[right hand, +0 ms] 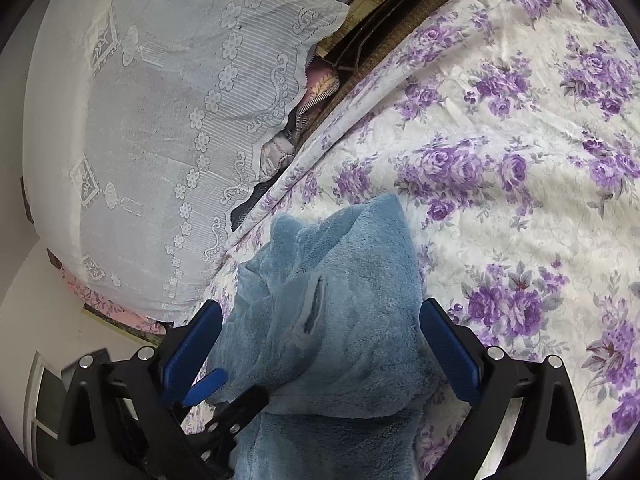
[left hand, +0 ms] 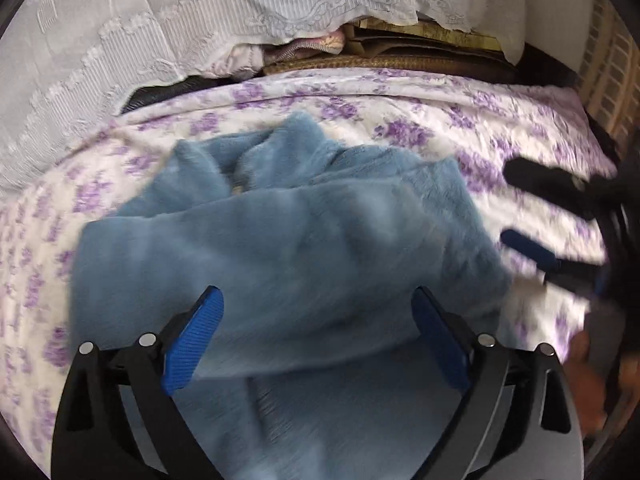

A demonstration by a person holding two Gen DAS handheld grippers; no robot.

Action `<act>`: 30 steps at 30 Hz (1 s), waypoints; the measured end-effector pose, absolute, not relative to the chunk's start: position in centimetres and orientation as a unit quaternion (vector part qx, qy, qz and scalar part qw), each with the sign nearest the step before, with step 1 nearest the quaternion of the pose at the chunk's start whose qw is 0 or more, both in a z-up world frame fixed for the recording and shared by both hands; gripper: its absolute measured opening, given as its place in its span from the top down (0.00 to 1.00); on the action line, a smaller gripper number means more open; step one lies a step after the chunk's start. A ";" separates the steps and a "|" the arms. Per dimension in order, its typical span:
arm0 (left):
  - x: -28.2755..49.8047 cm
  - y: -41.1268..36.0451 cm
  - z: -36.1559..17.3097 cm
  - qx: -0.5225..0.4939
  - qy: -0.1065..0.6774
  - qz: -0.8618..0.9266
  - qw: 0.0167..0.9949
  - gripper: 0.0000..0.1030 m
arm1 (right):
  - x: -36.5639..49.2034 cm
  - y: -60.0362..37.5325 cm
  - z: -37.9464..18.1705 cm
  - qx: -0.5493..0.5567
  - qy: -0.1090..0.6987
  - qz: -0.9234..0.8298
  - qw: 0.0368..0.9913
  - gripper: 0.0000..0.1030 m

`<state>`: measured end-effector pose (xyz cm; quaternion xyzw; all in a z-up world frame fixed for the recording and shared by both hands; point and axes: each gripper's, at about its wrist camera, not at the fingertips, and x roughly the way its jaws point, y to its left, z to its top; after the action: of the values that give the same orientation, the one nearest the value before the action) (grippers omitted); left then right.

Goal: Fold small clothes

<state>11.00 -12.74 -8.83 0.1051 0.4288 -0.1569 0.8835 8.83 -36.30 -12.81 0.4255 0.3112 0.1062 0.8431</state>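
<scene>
Both grippers, left gripper (left hand: 318,336) and right gripper (right hand: 320,344), have jaws wide open holding nothing over the blue fleece garment (left hand: 280,232) bunched mid-bed (left hand: 500,128), so I'd flatten it before pinching corners.

Free room: my right and far side, bare floral bedspread (right hand: 520,208).
In my way: blue fleece garment (right hand: 332,320) near; lace-covered pile (right hand: 160,140) far left.
</scene>
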 end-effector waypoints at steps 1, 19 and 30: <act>10.7 -11.5 -8.7 0.108 0.427 -0.144 0.886 0.09 | 8.9 -36.2 -12.8 0.425 0.312 0.108 0.843 0.04; 15.5 9.6 -12.1 -0.107 0.462 0.012 0.881 0.08 | 11.0 -29.0 -12.9 0.291 0.376 0.124 0.871 0.36; 15.3 8.2 -13.1 -0.039 0.472 0.042 0.880 0.07 | 11.6 -30.5 -14.2 0.289 0.381 0.087 0.874 0.92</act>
<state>15.29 8.19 -13.07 -0.0387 0.4719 0.0416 0.8798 11.57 -30.55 -14.24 0.2891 0.3815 0.0869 0.8737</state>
